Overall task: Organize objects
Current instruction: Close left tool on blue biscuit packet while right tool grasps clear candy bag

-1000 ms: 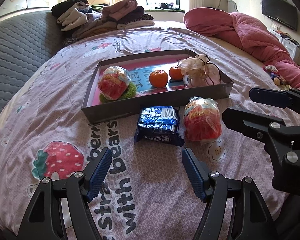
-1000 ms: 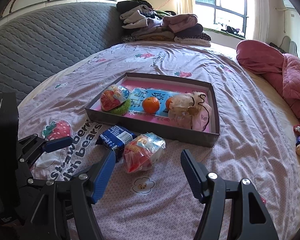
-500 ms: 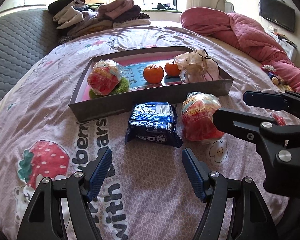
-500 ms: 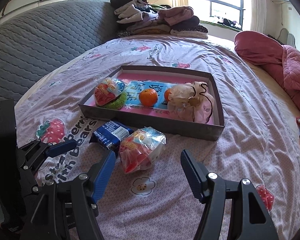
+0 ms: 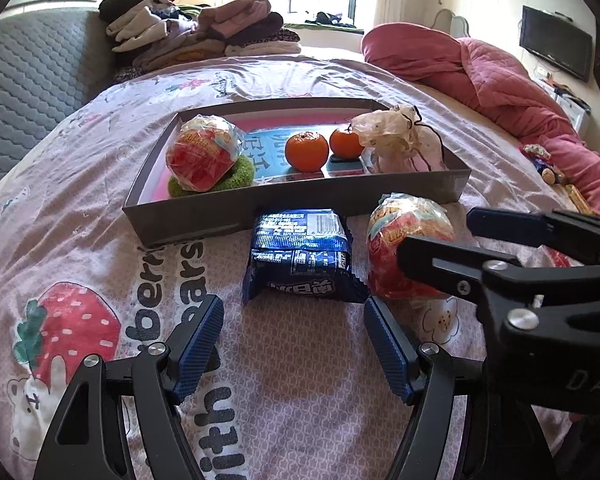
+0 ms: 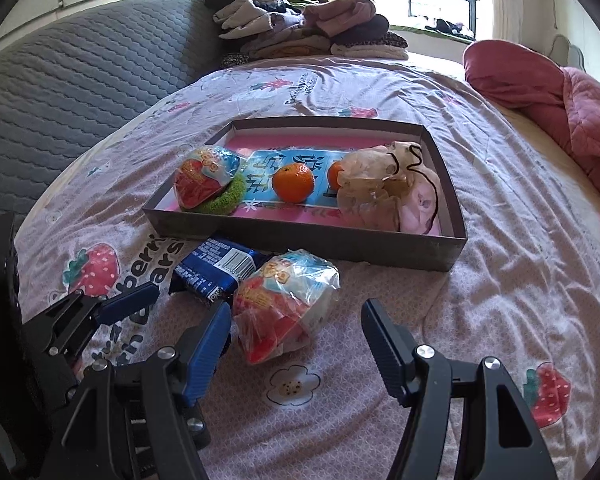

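Note:
A grey shallow box (image 5: 204,220) (image 6: 300,240) lies on the bed. It holds a red snack bag (image 5: 202,152) on a green ring, two oranges (image 5: 306,151) and a pale drawstring pouch (image 5: 396,144). In front of the box lie a blue biscuit packet (image 5: 300,256) (image 6: 216,268) and a second red snack bag (image 5: 396,248) (image 6: 284,304). My left gripper (image 5: 294,344) is open, just short of the blue packet. My right gripper (image 6: 296,352) is open, its fingers on either side of the near end of the second snack bag.
The bed sheet (image 5: 80,260) is pink with strawberry prints. Folded clothes (image 5: 196,36) are piled at the far end. A red quilt (image 5: 500,80) is bunched at the right. A grey padded headboard (image 6: 60,80) runs along the left. Small toys (image 5: 548,164) lie at the right edge.
Both grippers have moved forward toward the packet and the snack bag, which look nearer and larger. Both stay open. The objects have not moved.

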Available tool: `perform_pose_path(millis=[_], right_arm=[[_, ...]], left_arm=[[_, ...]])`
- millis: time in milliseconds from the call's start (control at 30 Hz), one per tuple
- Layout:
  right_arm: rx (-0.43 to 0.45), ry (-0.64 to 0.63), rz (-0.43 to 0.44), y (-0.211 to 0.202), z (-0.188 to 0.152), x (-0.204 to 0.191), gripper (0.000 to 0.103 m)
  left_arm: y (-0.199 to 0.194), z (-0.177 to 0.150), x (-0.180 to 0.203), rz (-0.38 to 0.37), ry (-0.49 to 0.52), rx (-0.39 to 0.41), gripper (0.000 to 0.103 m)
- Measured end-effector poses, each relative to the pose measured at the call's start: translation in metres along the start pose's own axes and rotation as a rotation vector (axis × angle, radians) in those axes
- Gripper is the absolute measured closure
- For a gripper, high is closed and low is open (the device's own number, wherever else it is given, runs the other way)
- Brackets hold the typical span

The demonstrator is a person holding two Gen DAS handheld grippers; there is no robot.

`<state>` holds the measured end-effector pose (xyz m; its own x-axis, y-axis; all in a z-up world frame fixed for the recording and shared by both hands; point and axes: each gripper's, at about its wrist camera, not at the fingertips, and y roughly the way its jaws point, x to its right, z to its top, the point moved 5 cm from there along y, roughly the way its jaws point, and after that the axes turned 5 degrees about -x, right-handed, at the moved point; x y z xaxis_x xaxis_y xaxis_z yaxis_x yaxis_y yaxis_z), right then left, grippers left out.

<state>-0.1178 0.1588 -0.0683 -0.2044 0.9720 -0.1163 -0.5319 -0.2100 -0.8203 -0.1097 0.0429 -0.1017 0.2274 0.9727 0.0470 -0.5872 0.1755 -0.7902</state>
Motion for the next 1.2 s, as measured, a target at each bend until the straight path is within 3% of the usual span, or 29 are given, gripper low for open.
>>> perform_pose_path(millis=[900, 1067, 1200], right_arm=[[-0.045, 0.139, 0.078, 0.029, 0.011, 0.011, 0.036], [-0.040, 0.139, 0.086, 0.030, 0.011, 0.010, 0.038], [-0.034, 0.148, 0.099, 0.030, 0.011, 0.012, 0.039]], left_arm=[[0.028, 0.028, -0.032, 0.084, -0.131, -0.007, 0.027], [0.034, 0.028, -0.040, 0.067, -0.156, -0.021, 0.027], [0.035, 0.029, -0.042, 0.066, -0.155, -0.024, 0.038]])
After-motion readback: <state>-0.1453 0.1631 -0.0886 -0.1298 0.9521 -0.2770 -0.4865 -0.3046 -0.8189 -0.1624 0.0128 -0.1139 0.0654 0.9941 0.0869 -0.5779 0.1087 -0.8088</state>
